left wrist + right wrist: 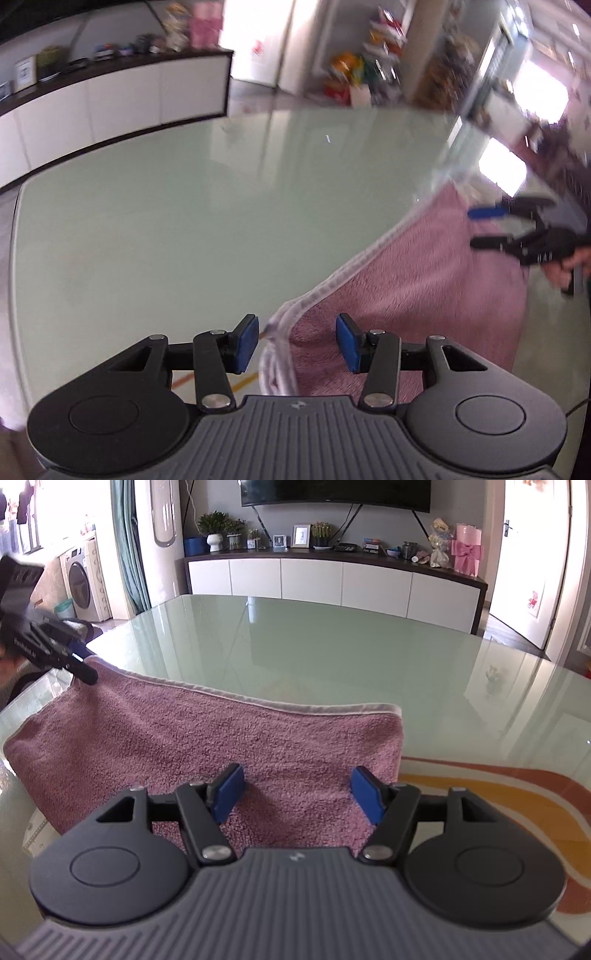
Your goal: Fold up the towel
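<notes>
A pink towel [207,746] with a white hem lies folded on the glass table [332,642]. My right gripper [297,794] is open above the towel's near right part, its blue pads [229,792] spread apart and empty. It also shows in the left wrist view [491,227], open, over the towel's far side. My left gripper [297,341] is open, its pads on either side of the towel's layered hem corner [280,332]; the towel [424,280] stretches away to the right. In the right wrist view the left gripper [79,666] sits at the towel's far left corner.
A white sideboard [332,579] with plants, frames and a pink gift box stands beyond the table. A washing machine [83,583] is at the far left, a doorway at the right. An orange and yellow pattern [480,786] shows under the glass.
</notes>
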Available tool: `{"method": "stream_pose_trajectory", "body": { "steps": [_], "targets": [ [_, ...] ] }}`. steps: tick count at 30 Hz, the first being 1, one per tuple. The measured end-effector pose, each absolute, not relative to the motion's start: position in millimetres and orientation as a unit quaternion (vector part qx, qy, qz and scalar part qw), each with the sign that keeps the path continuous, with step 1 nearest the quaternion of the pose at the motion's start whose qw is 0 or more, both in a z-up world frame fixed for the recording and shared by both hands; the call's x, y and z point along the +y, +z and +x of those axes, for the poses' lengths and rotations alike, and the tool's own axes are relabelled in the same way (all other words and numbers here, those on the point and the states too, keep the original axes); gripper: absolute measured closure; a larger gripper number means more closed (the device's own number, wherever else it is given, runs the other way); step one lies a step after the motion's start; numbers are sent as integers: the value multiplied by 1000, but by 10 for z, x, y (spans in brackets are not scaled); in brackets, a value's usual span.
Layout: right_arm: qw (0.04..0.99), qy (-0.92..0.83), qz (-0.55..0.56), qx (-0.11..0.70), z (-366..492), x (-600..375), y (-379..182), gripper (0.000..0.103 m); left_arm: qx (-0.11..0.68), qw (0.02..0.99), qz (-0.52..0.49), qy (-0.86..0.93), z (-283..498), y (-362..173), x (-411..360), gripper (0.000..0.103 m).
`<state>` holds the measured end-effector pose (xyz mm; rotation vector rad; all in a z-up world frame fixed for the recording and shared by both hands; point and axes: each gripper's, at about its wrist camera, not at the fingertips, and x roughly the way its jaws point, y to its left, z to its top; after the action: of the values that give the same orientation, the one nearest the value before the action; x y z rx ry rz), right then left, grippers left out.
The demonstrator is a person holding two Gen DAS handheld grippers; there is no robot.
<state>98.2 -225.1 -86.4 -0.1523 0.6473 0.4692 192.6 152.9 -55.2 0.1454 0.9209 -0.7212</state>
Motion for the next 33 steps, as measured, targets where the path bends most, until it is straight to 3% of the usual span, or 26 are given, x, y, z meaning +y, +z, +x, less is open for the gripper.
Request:
{"method": "stream_pose_trajectory", "body": {
  "steps": [5,7,10,16,25,28,33],
  "targets": [
    [917,231,-75,316,981,-2254,-868,37,443,818,88,-356,1966,-412,1487,64],
    [917,232,-76,317,983,-2258,-869,37,449,816,107,-348,1963,-403,1458,80],
    [916,233,-77,317,988,-2268,-867,37,454,810,118,-351,1935,-376,1470,91],
    [914,237,-77,319,1013,-2290,-872,36,447,813,157,-338,1890,-201,1398,94],
    [912,243,-78,321,1031,-2321,-877,36,425,809,237,-329,1603,543,1124,95],
    [913,241,-80,320,1025,-2319,-872,36,457,804,245,-292,1775,432,1126,95],
    [918,232,-77,314,1004,-2355,-817,36,531,777,263,-214,2222,-281,1160,98]
  ]
}}
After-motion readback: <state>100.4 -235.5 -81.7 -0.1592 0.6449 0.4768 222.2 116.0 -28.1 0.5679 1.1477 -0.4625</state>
